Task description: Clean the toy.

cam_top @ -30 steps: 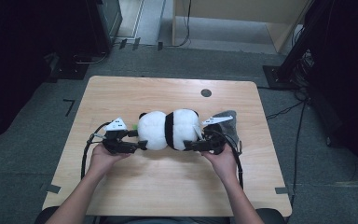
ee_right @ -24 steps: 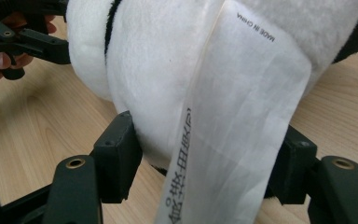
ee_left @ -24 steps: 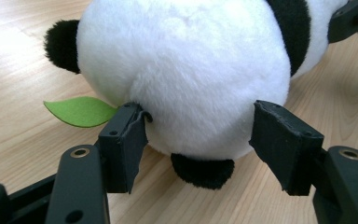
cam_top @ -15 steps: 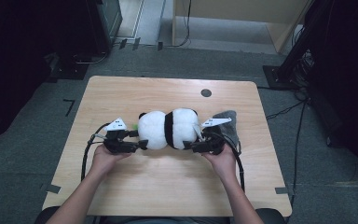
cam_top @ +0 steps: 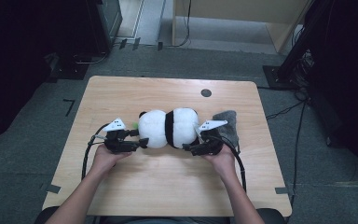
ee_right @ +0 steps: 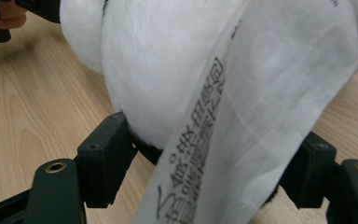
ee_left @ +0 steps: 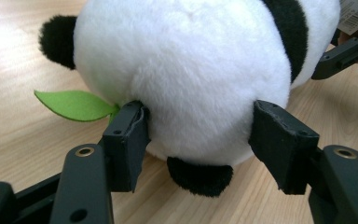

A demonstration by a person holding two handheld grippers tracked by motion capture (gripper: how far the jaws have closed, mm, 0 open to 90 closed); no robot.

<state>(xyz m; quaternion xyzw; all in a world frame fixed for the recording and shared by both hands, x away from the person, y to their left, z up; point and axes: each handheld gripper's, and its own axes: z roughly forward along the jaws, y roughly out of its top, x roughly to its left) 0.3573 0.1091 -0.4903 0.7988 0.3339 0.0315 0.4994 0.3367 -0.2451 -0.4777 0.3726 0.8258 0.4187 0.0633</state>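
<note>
white and black plush, a round stuffed panda toy [cam_top: 170, 128], lies on its side on the pale wooden table [cam_top: 168, 186] directly between your two claws. your left gripper [ee_left: 196, 135] has the toy's rounded white end between its black jaws; the left pad [ee_left: 128, 140] touches the fur beside a green felt leaf [ee_left: 74, 103], the right pad [ee_left: 279, 140] sits against the fur on the other side, and a small black plush foot [ee_left: 199, 175] hangs just below, between them. whether the pads truly press i cannot tell. in the high view that left gripper [cam_top: 137, 139] meets the toy's left end. your right gripper [ee_right: 205, 163] has just been opening its jaws, which stand spread with the toy's white body between them, and a white printed fabric label [ee_right: 256, 121] drapes across the front, hiding the right pad. just behind your right gripper [cam_top: 196, 145] lies a grey fuzzy cloth [cam_top: 227, 125].
</note>
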